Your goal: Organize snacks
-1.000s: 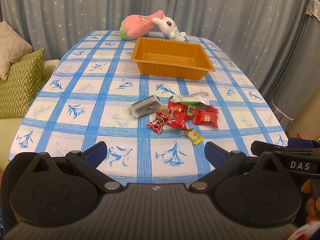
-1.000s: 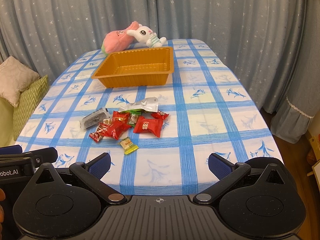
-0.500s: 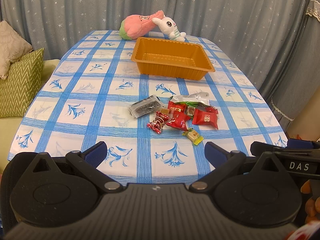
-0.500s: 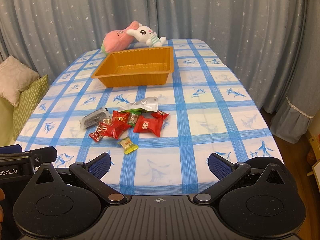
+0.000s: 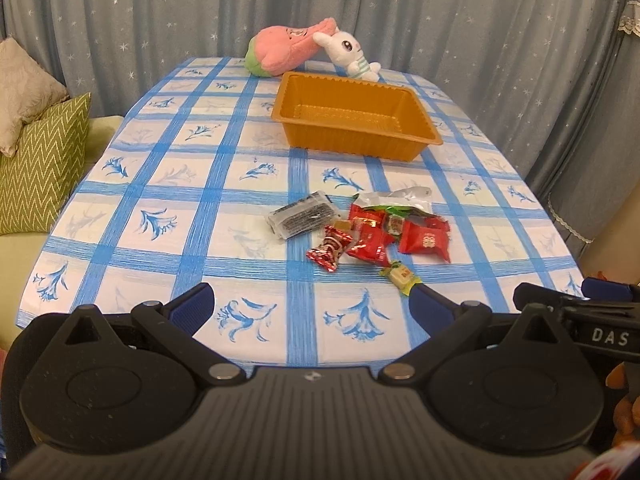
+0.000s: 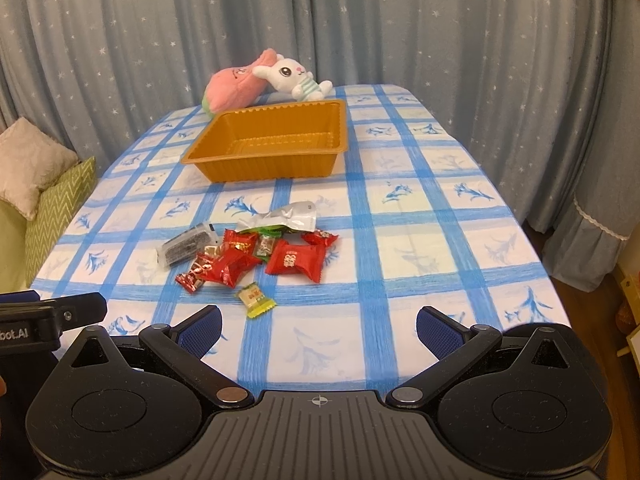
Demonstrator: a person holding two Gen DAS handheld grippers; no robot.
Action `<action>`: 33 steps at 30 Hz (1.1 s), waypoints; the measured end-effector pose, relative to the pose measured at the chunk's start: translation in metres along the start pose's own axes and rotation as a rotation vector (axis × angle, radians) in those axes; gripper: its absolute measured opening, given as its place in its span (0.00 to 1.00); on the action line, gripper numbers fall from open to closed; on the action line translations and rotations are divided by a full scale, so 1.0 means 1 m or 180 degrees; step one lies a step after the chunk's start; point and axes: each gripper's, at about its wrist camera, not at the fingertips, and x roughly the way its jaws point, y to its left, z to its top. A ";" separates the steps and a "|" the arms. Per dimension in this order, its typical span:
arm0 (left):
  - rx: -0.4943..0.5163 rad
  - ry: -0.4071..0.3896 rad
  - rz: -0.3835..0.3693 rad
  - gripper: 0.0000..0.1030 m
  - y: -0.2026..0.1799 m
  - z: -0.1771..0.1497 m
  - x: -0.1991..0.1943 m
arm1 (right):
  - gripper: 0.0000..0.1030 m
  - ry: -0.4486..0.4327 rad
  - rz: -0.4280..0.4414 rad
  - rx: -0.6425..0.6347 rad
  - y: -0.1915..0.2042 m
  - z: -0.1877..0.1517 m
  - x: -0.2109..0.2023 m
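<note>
Both my left fingers (image 5: 312, 306) and right fingers (image 6: 318, 326) are spread wide and empty above the surface's near edge. The wrapped snacks (image 6: 256, 250) lie clustered mid-surface, the empty orange tray (image 6: 272, 148) beyond them. They look light, crinkly and slippery; I would pinch a wrapper's sealed end. Only the right view shows floor past the right edge.

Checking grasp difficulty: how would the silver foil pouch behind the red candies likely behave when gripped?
The silver foil pouch looks flat and crinkled, so probably floppy and light. Its glossy film may slip between the fingers. It overlaps the red candies, so lifting it could nudge them.
</note>
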 end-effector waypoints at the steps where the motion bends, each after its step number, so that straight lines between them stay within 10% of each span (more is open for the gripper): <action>1: 0.0000 0.0015 0.0006 1.00 0.001 0.002 0.004 | 1.00 -0.0005 0.0014 -0.0014 0.001 0.000 0.004; 10: 0.0100 0.0060 0.0006 0.99 0.022 0.012 0.049 | 0.99 -0.0037 0.0191 -0.0206 0.014 0.002 0.045; 33: 0.0474 0.0336 -0.0354 0.75 0.030 0.026 0.145 | 0.25 0.0290 0.0563 -0.0963 0.042 -0.003 0.158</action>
